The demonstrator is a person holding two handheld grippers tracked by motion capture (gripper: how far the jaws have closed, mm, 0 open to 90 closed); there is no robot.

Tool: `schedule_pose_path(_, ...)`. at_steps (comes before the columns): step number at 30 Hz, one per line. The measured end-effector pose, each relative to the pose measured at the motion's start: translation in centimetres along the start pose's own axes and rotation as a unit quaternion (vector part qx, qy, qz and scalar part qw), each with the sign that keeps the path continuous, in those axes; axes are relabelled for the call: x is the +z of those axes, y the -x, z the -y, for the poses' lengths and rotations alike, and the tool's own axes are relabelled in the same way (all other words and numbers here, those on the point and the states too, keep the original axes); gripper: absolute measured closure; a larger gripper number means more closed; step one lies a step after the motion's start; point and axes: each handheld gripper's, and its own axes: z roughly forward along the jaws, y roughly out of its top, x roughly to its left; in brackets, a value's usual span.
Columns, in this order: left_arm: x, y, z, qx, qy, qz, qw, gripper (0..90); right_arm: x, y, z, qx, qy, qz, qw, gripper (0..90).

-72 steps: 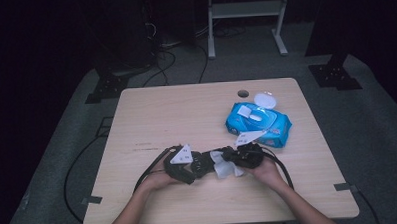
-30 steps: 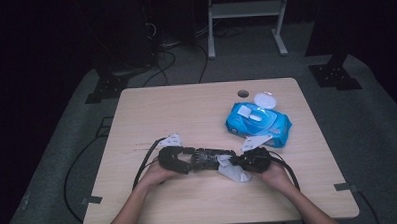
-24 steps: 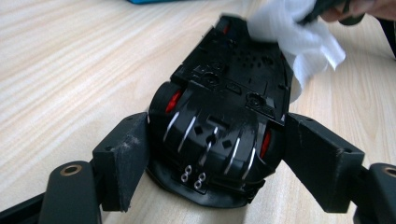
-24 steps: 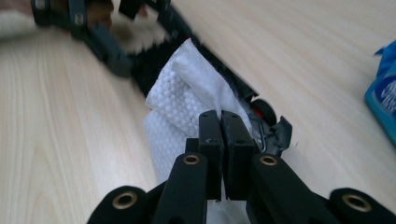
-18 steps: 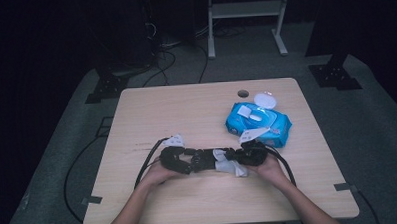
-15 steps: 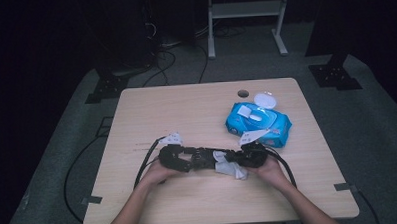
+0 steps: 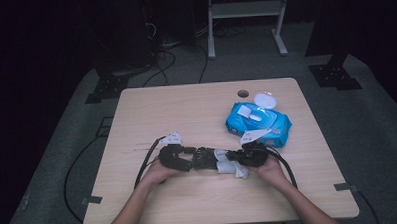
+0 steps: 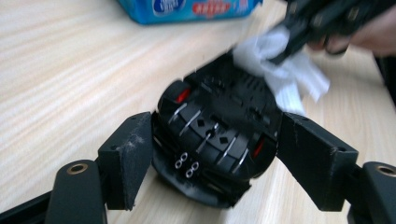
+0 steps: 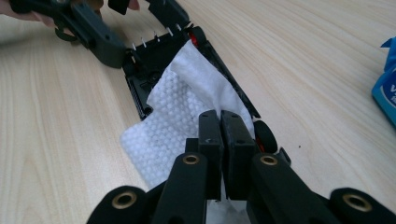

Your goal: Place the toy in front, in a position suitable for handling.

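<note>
A black toy car [image 8: 215, 130] lies upside down on the wooden table [image 7: 196, 112], its underside with red parts facing up. My left gripper [image 8: 217, 140] has a jaw on each side of the car's end; the jaws have just been closing and press on it. My right gripper [image 9: 222, 126] is shut on a white wet wipe [image 9: 182, 112], which is draped over the car's underside [image 9: 154, 70]. In the high view, the left gripper [image 7: 190, 160], the car [image 7: 204, 158], the wipe [image 7: 228, 167] and the right gripper [image 7: 236, 161] line up near the table's front.
A blue pack of wet wipes [image 7: 259, 122] with its white lid [image 7: 264, 99] flipped open lies at the right rear. A cable hole [image 7: 243, 94] sits behind it. Cables trail from both grippers over the table's sides. Dark stands and a shelf frame stand beyond the table.
Since the earliest frame the two grippers have spread apart, with the car now stretched flat between them. Over the last second the wipe and right gripper shifted only slightly.
</note>
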Motion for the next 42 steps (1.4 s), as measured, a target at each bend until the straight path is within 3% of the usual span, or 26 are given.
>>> schedule_pose_path(5, 0.8, -0.1, -0.1, -0.017, 0.0, -0.008, 0.9998, 26.5, 0.1, 0.2, 0.0, -0.007, 0.008, -0.005, 0.9999, 86.8)
schedule_pose_path(11, 1.0, 0.2, 0.0, -0.006, -0.029, -0.022, 0.9993, 28.6, -0.1, 0.3, -0.1, -0.008, 0.016, -0.009, 0.9998, 86.8)
schedule_pose_path(19, 1.0, 0.4, 0.0, 0.01, -0.029, -0.025, 0.9992, 27.3, 0.6, -0.5, -0.8, -0.024, 0.011, -0.004, 0.9997, 86.8)
schedule_pose_path(23, 1.1, 0.6, 0.1, 0.012, -0.027, -0.029, 0.9991, 27.2, 0.3, -0.2, -0.9, -0.014, 0.009, 0.014, 0.9998, 86.7)
schedule_pose_path(24, 1.1, 0.7, 0.1, 0.012, -0.027, -0.03, 0.9991, 27.1, 0.5, -0.4, -1.0, -0.022, 0.009, 0.016, 0.9996, 86.7)
schedule_pose_path(27, 1.2, 0.7, 0.1, 0.019, -0.025, -0.039, 0.9987, 24.3, 1.2, -1.2, -0.9, -0.038, 0.016, -0.003, 0.9991, 87.1)
schedule_pose_path(29, 1.5, 0.5, 0.1, 0.004, -0.037, -0.034, 0.9987, 16.4, 1.4, -1.5, -1.0, -0.054, 0.01, -0.009, 0.9984, 87.3)
schedule_pose_path(35, 1.8, 0.5, 0.0, -0.01, -0.035, -0.027, 0.999, 19.4, 1.1, -1.0, -0.8, -0.05, 0.013, -0.016, 0.9985, 86.8)
schedule_pose_path(38, 1.9, 0.6, -0.1, 0.001, -0.032, -0.034, 0.9989, 20.5, 0.7, -0.7, -0.7, -0.051, 0.011, -0.01, 0.9986, 80.2)
schedule_pose_path(42, 1.6, 1.0, -0.1, 0.027, -0.022, -0.047, 0.9983, 28.8, -0.2, -0.3, -0.7, -0.057, 0.01, 0.014, 0.9983, 78.6)
